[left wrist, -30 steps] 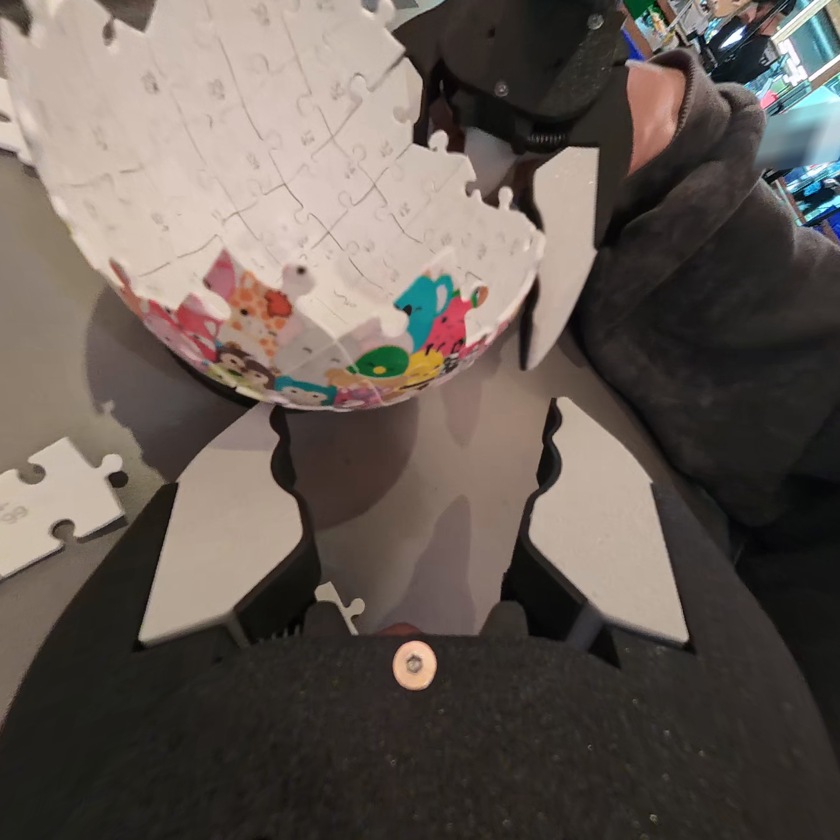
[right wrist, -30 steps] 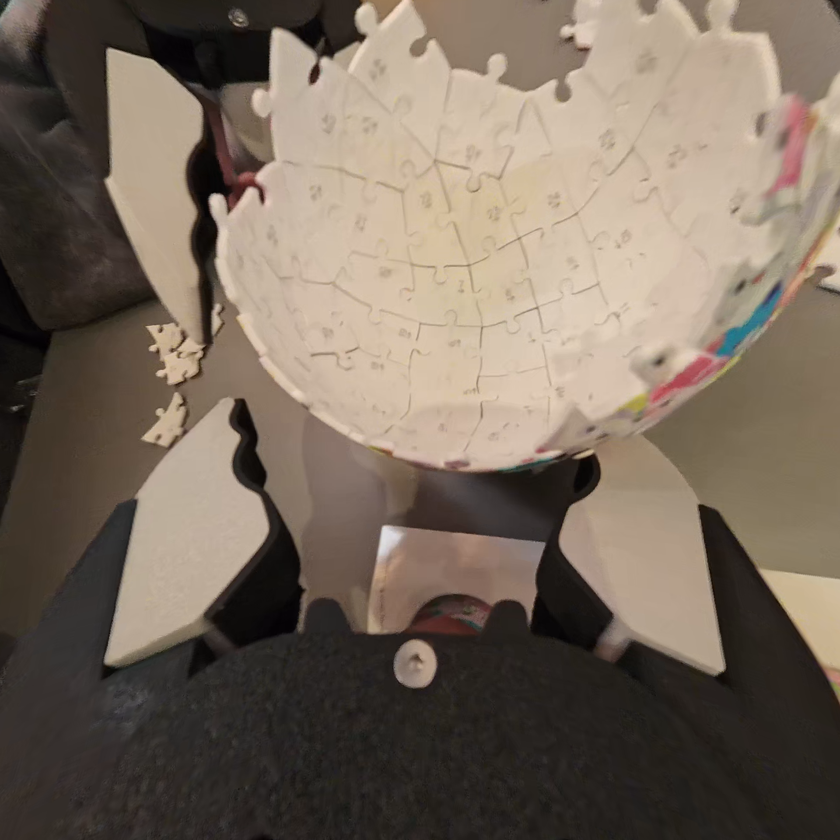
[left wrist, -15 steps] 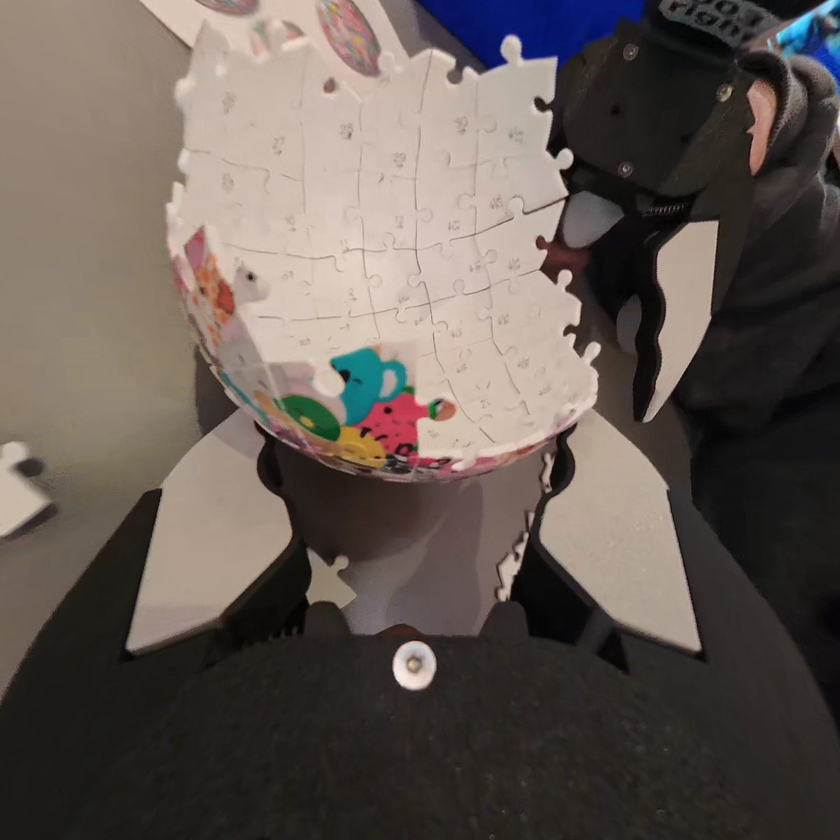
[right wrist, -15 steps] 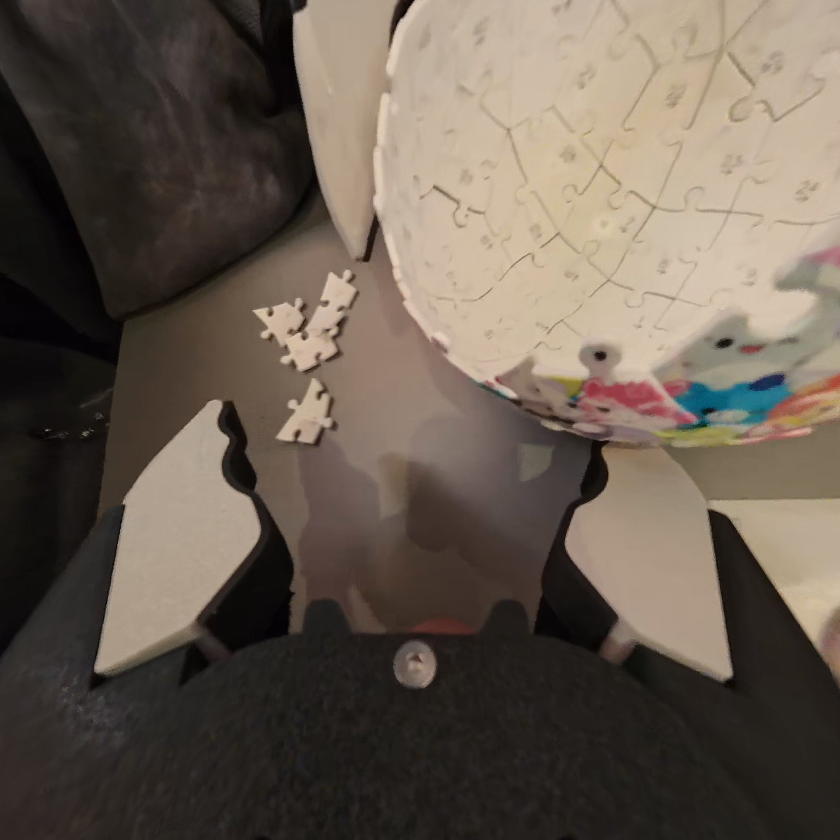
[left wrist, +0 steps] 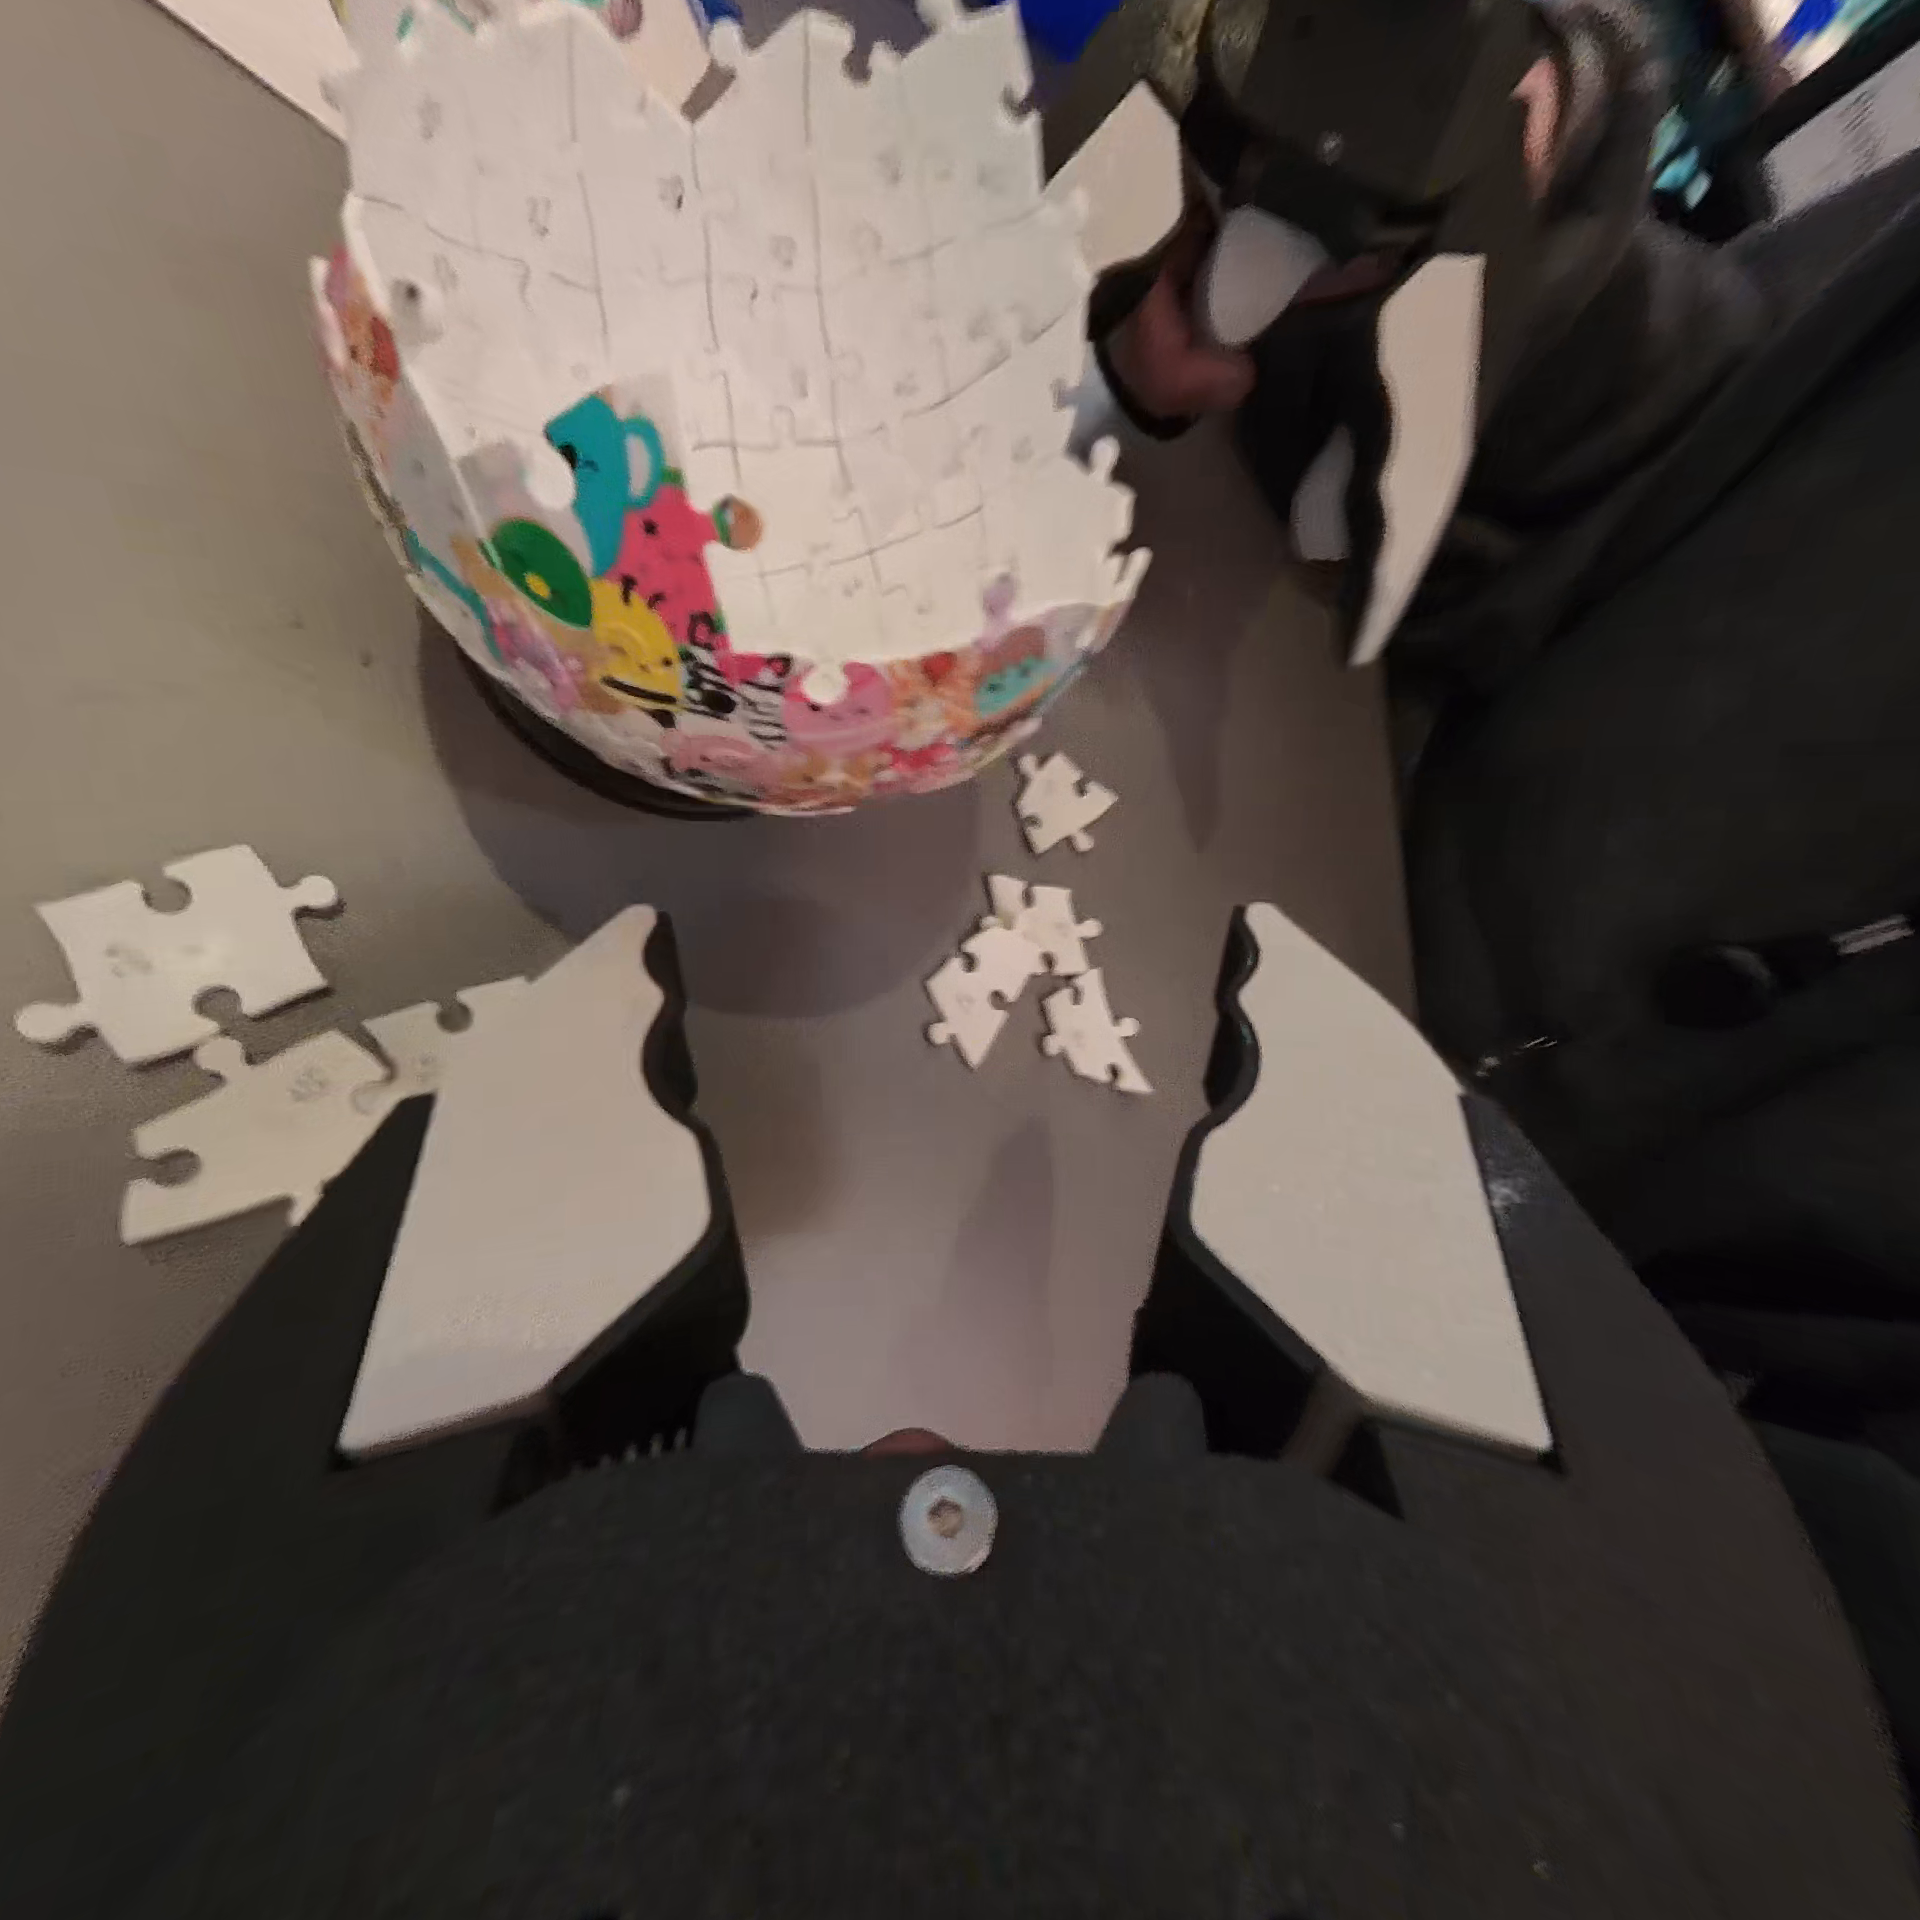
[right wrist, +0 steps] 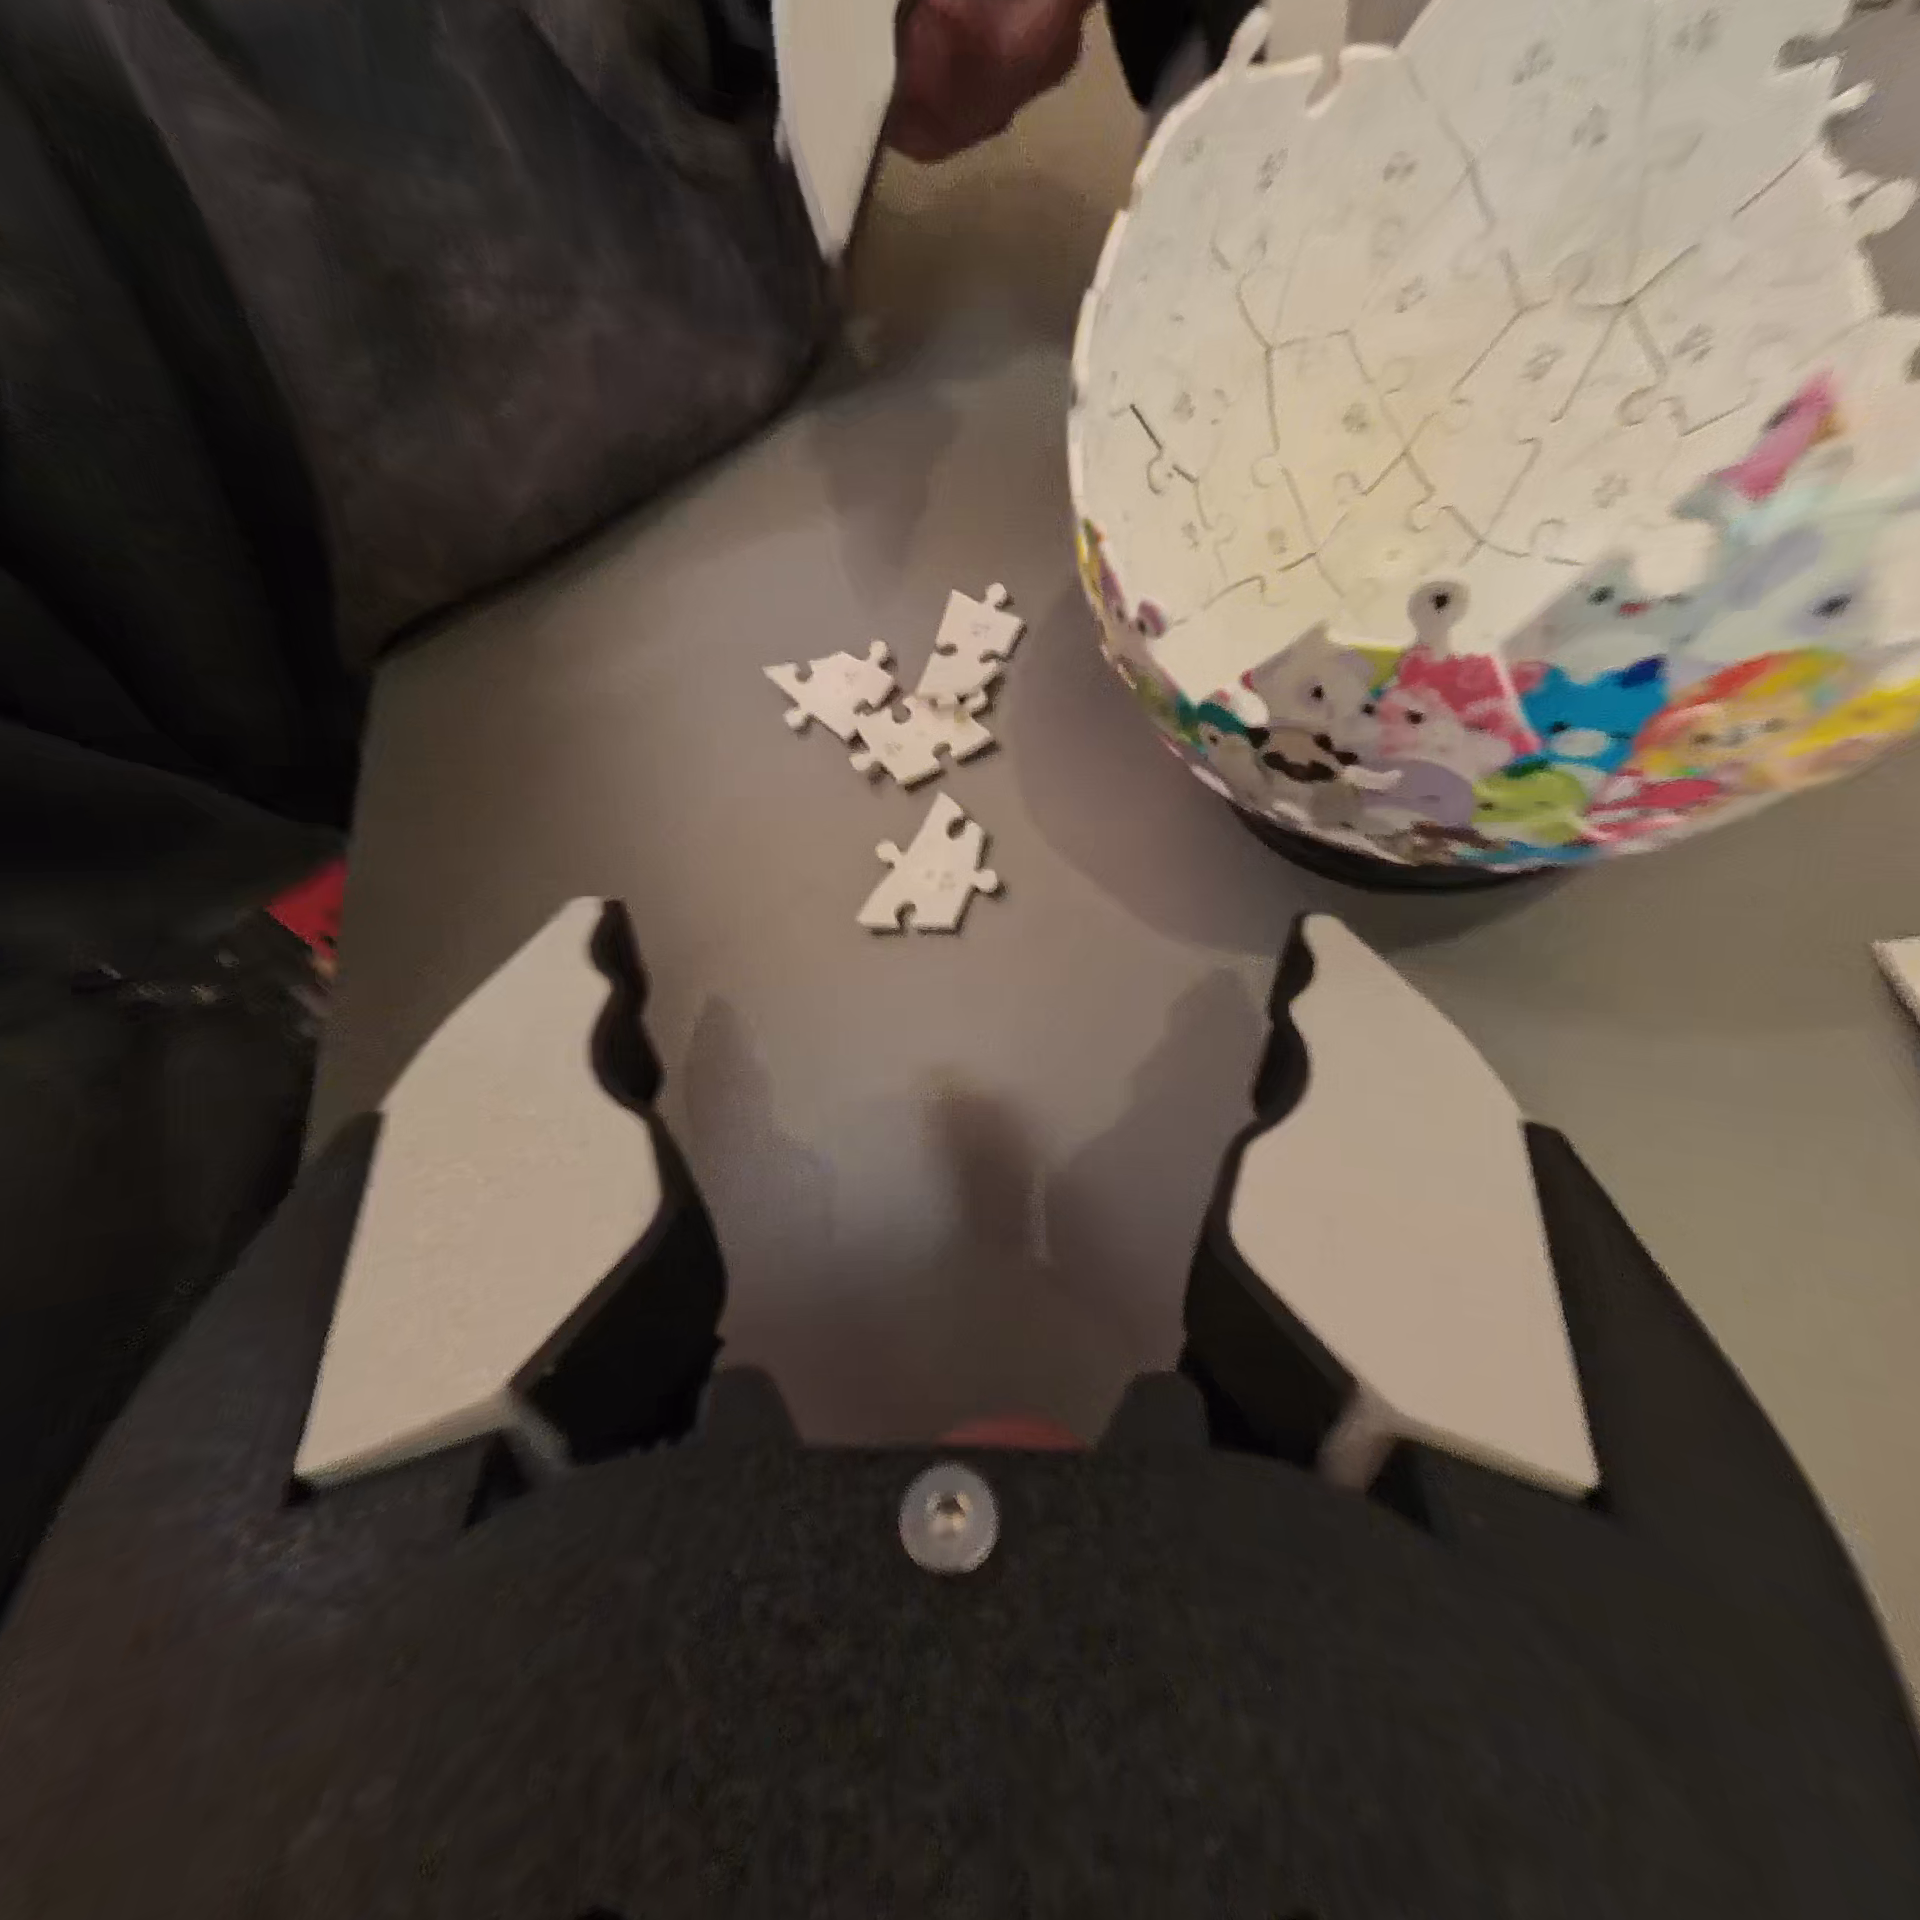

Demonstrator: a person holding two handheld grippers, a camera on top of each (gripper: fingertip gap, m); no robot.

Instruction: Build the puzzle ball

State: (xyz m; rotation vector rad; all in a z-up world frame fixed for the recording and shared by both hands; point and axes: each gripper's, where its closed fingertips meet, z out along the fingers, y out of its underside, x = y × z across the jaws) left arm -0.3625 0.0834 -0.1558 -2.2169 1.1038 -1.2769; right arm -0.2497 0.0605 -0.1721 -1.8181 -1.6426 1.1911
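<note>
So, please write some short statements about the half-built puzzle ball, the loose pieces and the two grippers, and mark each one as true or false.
1. The left gripper holds a white puzzle piece. False: it is open and empty.
2. The half-built puzzle ball with white inside and colourful cartoon outside stands on the grey table, open at the top. True.
3. A small group of white loose pieces lies on the table beside the ball. True.
4. The right gripper is shut on the ball's rim. False: it is open, apart from the ball.
5. Two larger white pieces lie to the left in the left wrist view. True.
</note>
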